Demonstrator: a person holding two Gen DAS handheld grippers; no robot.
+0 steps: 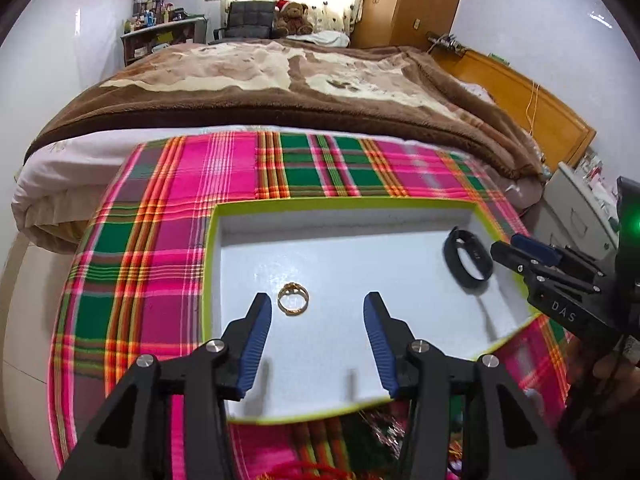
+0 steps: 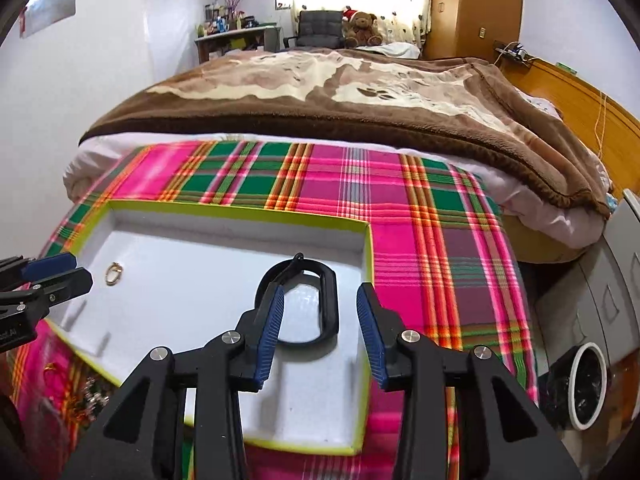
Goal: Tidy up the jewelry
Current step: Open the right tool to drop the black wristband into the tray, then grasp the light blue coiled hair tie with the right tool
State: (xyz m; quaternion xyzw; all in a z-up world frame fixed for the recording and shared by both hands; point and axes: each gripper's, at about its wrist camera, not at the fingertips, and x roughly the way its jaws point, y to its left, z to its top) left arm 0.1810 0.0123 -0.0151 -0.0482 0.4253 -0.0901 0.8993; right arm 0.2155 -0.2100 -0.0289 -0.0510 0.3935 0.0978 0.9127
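Note:
A white tray with a lime-green rim [image 1: 320,202] [image 2: 240,216] lies on a pink and green plaid cloth. On the tray floor sits a gold ring [image 1: 293,299] [image 2: 113,273]. My left gripper [image 1: 317,300] [image 2: 82,267] hangs open just above the ring, which lies near the left finger and touches neither pad. A black wristband [image 1: 449,254] [image 2: 330,300] rests flat in the tray's right part. My right gripper [image 2: 322,290] [image 1: 504,245] is open over the wristband, and its left finger covers part of the band's left side. Neither gripper holds anything.
The plaid cloth [image 1: 168,240] [image 2: 432,248] covers the foot of a bed with a brown blanket [image 1: 280,92]. Tangled jewelry [image 1: 380,432] [image 2: 80,396] lies at the cloth's near edge. A grey cabinet [image 1: 576,208] and a lined bin [image 2: 584,384] stand to the right.

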